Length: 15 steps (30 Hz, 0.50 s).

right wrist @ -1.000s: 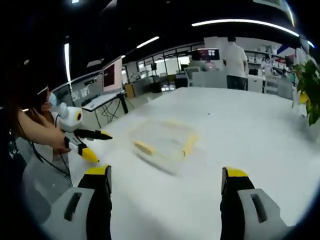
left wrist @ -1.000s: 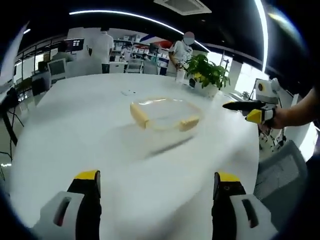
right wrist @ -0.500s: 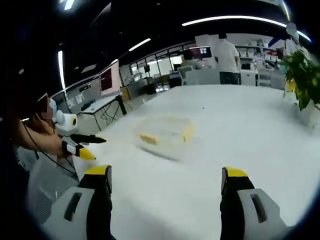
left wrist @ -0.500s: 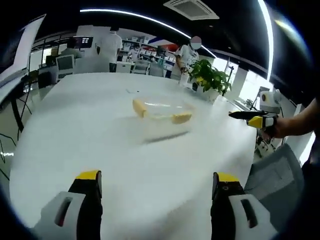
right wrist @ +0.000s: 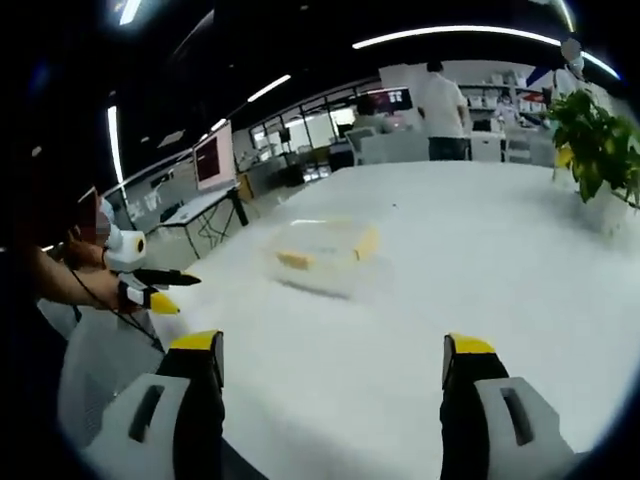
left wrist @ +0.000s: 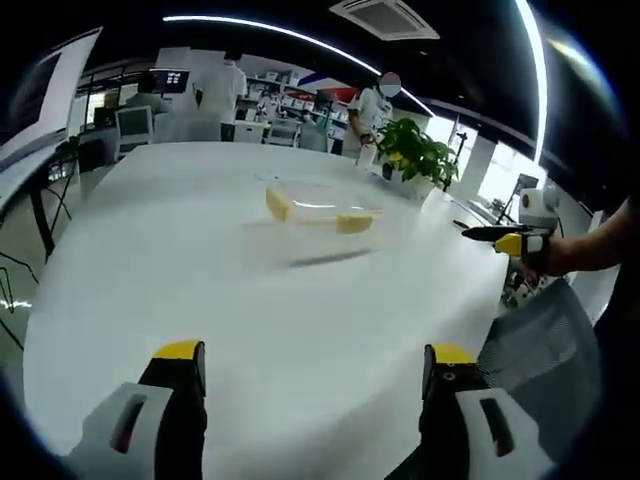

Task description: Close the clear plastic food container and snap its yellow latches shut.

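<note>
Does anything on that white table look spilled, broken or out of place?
Nothing stands out. The clear container sits alone on the white table, yellow latches visible, no spill around it. Both grippers are open, well short of it.

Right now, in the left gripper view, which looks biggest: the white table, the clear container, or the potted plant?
1. White table, by far.
2 and 3. Clear container and potted plant look much alike; the plant stands farther off, so I won't rank them.

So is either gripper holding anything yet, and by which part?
Nothing is held. The left gripper and right gripper both stand open over the white table, short of the clear container with its yellow latches.
</note>
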Each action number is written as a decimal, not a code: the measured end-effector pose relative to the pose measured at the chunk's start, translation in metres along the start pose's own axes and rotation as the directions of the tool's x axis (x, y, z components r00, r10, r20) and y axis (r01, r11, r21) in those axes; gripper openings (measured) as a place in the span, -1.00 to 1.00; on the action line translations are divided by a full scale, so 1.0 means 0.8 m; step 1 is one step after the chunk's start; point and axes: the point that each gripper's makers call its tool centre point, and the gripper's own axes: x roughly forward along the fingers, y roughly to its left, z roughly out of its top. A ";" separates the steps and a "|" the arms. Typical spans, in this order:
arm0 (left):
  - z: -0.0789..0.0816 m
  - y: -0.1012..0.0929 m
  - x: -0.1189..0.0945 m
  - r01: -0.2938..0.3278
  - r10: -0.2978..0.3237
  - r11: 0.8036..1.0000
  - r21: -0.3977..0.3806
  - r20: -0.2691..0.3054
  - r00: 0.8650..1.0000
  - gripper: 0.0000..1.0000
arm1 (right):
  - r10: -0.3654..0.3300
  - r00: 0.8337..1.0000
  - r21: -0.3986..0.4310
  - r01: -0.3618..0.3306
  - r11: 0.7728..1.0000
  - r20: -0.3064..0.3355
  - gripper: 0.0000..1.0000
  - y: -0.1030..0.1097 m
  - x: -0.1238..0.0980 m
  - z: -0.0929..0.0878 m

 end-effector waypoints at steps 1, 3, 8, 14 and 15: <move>0.000 0.000 -0.003 -0.004 0.004 1.000 -0.010 0.004 1.000 0.73 | 0.000 1.000 0.000 0.000 1.000 -0.005 0.77 0.001 -0.002 -0.002; 0.002 -0.001 -0.007 -0.005 0.005 1.000 -0.022 0.016 1.000 0.73 | 0.000 1.000 -0.006 0.000 1.000 -0.017 0.75 0.002 -0.004 -0.006; 0.004 -0.008 -0.017 -0.009 0.011 0.999 -0.043 0.037 0.999 0.71 | -0.004 0.999 0.009 0.004 1.000 -0.032 0.77 0.002 -0.013 -0.014; 0.004 -0.027 -0.021 -0.002 0.006 0.997 -0.077 0.063 0.998 0.69 | 0.002 1.000 0.018 -0.001 1.000 -0.024 0.76 0.010 -0.020 -0.019; 0.005 -0.032 -0.021 0.009 -0.003 0.996 -0.092 0.072 0.997 0.69 | 0.001 1.000 0.019 0.000 1.000 -0.024 0.76 0.011 -0.020 -0.019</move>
